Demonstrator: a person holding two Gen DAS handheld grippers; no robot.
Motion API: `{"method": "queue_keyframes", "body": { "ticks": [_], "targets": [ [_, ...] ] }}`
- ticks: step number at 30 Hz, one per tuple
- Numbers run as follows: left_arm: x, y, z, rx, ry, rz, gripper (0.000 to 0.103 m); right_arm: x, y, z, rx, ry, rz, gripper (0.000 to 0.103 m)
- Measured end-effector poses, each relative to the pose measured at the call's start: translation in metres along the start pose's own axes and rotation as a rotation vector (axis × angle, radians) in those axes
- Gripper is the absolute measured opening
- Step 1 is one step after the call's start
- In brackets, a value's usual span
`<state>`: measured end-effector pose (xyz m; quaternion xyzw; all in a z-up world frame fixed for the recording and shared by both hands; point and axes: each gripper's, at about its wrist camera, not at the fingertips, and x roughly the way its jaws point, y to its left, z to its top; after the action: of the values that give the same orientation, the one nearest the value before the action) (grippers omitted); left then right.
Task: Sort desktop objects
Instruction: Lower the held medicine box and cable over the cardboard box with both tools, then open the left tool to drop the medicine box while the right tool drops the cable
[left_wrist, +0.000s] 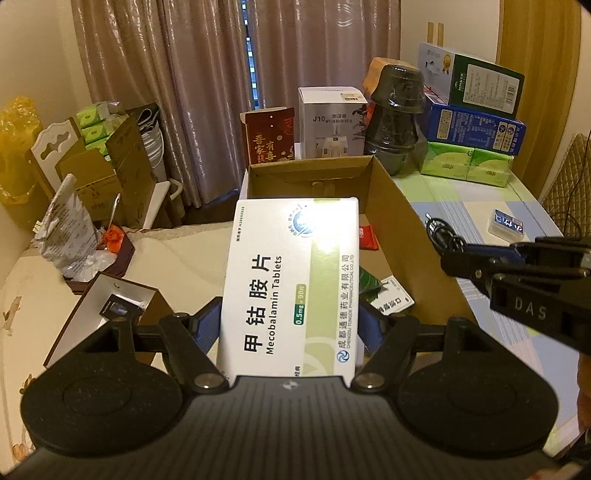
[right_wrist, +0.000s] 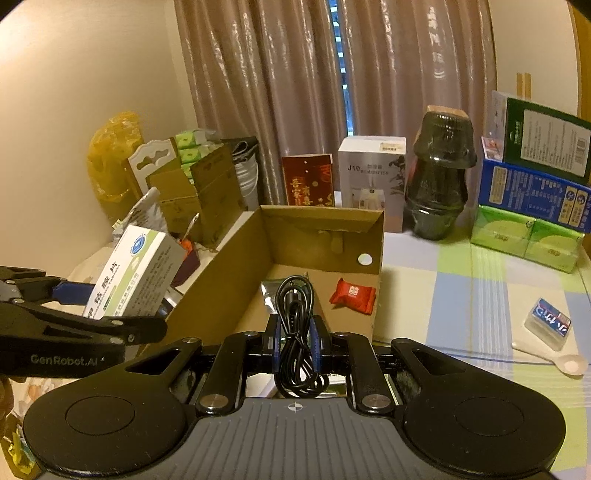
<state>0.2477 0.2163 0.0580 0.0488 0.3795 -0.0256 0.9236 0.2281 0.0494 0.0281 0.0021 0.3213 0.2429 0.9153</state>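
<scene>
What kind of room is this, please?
Probably a room in a home, perhaps a bedroom used for storage: long curtains hang over the window, a checked cloth covers the table, and household boxes are stacked around.

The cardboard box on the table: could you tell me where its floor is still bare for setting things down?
Cardboard box: the floor is bare along the back wall, behind the red candy and left of it. The near floor is crowded with packets. Outside, the checked tablecloth between box and small plastic case is free.
</scene>
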Motion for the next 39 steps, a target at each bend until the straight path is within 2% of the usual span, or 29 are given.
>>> {"method": "queue_keyframes", "body": {
  "ticks": [9, 13, 20, 26, 27, 28, 29, 30, 31, 33, 39],
  "targets": [
    [0.03, 0.001, 0.016, -0.004, -0.002, -0.022, 0.071, 0.019, -0.012, 0.003, 0.028, 0.011, -0.003, 0.013],
    [0.044, 0.001, 0.019, -0.019, -0.002, -0.032, 0.078, 0.026, -0.017, 0.003, 0.043, 0.015, -0.006, 0.013],
    [0.039, 0.003, 0.011, -0.039, -0.011, -0.034, 0.078, 0.028, -0.023, -0.001, 0.057, 0.019, -0.001, 0.013],
    [0.026, 0.007, 0.004, -0.06, -0.028, -0.019, 0.08, 0.032, -0.018, 0.004, 0.064, 0.004, 0.036, 0.013],
    [0.024, 0.008, 0.003, -0.06, -0.029, -0.014, 0.08, 0.033, -0.017, 0.006, 0.059, 0.0, 0.052, 0.018],
    [0.022, 0.009, 0.001, -0.062, -0.029, -0.007, 0.081, 0.034, -0.016, 0.008, 0.055, -0.004, 0.06, 0.032],
    [0.02, 0.01, -0.001, -0.063, -0.028, -0.001, 0.081, 0.032, -0.016, 0.009, 0.058, -0.011, 0.059, 0.042],
    [0.017, 0.011, -0.003, -0.064, -0.028, 0.004, 0.082, 0.029, -0.018, 0.009, 0.067, -0.024, 0.059, 0.057],
    [0.014, 0.012, -0.005, -0.068, -0.03, 0.008, 0.083, 0.025, -0.02, 0.009, 0.076, -0.039, 0.058, 0.061],
    [0.009, 0.013, -0.011, -0.079, -0.032, 0.015, 0.084, 0.017, -0.025, 0.007, 0.083, -0.048, 0.048, 0.061],
    [-0.012, 0.007, -0.032, -0.121, -0.039, 0.02, 0.088, -0.017, -0.048, -0.015, 0.121, -0.031, 0.025, 0.066]
  ]
}}
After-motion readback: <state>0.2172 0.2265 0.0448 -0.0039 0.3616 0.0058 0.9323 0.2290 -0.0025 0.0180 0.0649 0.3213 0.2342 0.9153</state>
